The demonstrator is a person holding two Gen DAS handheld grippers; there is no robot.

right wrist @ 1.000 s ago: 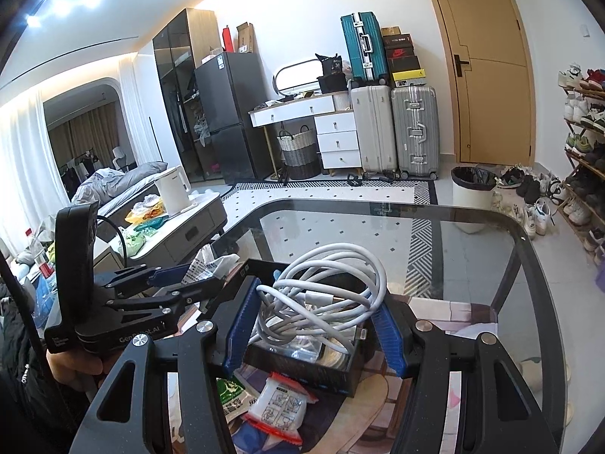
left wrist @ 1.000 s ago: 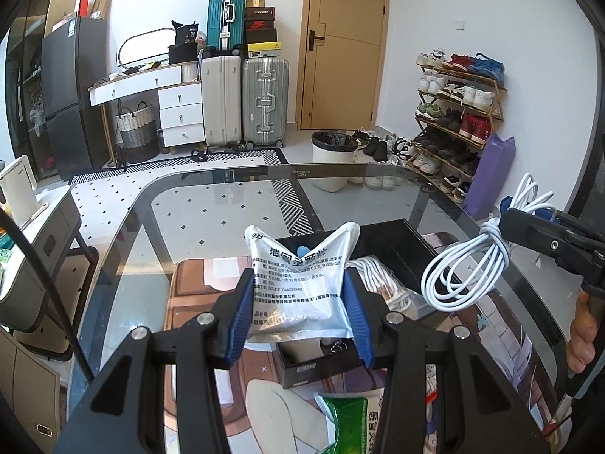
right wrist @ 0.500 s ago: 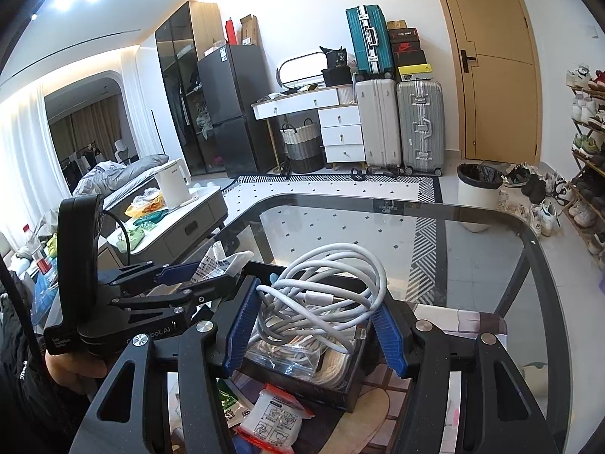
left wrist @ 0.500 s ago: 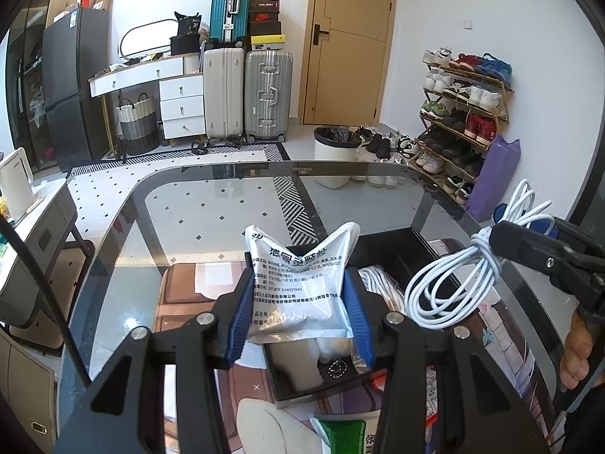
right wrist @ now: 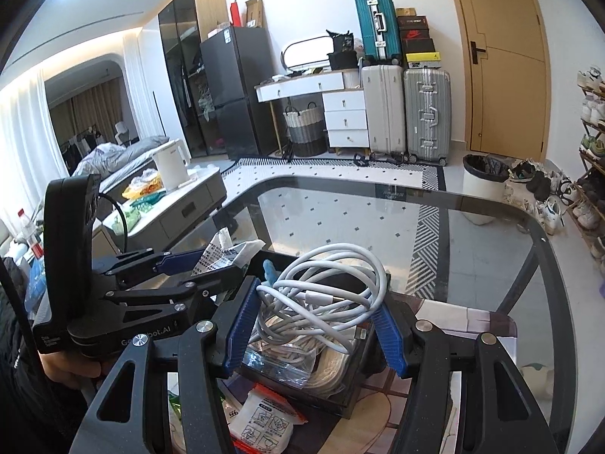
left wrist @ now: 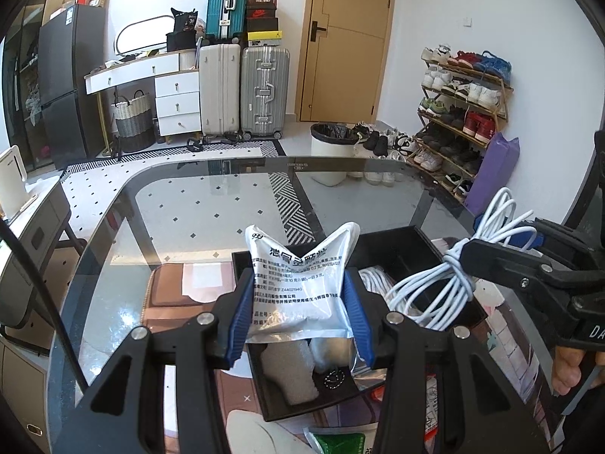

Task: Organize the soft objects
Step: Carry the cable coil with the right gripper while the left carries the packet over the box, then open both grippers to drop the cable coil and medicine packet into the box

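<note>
- Two items are in hand above the black box (left wrist: pixel 397 244) on the glass table (left wrist: pixel 181 204).
- My left gripper (left wrist: pixel 298 312) clamps a crinkly silver packet (left wrist: pixel 298 283), pinched into a butterfly shape.
- My right gripper (right wrist: pixel 314 321) clenches a glossy white coiled cable (right wrist: pixel 325 283).
- Step, as I judge it: placing. Next, lower each into its compartment, then release.
</note>
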